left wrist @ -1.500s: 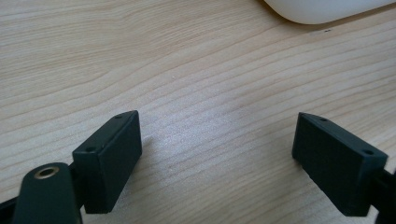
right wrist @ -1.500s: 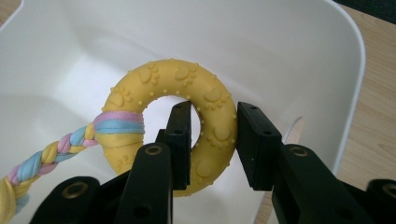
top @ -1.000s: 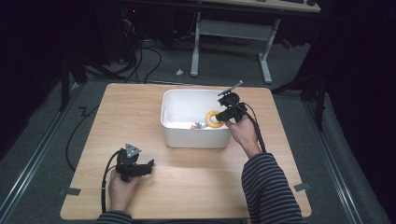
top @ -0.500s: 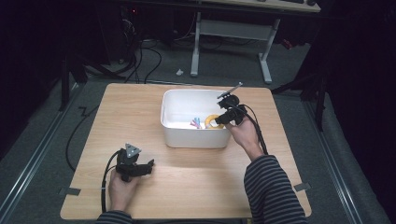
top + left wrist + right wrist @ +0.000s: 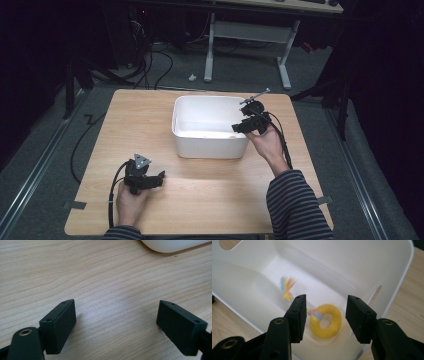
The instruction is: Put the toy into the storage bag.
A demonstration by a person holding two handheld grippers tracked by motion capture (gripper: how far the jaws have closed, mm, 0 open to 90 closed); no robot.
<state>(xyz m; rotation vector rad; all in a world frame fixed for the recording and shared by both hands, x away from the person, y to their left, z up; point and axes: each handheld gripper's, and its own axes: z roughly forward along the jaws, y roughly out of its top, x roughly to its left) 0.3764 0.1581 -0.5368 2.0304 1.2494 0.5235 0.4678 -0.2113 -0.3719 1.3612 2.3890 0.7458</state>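
Note:
A yellow ring tied to a pastel rope with a knot lies blurred inside the white bin, down near its bottom. My right gripper hovers over the bin's right end. Its jaws have just been opening and stand open, the pads clear of the ring, which is below them. From the high view just a sliver of the ring peeks over the bin's front wall. My left gripper rests on the wooden table at the front left, open with nothing between its jaws.
The bin stands at the table's back middle, and its lower corner shows in the left gripper view. Dark floor, cables and a desk frame lie beyond the far edge.
The right gripper carried the yellow ring from the bin's right rim down into the bin and then let go. The ring now lies low inside. The left gripper stayed still.

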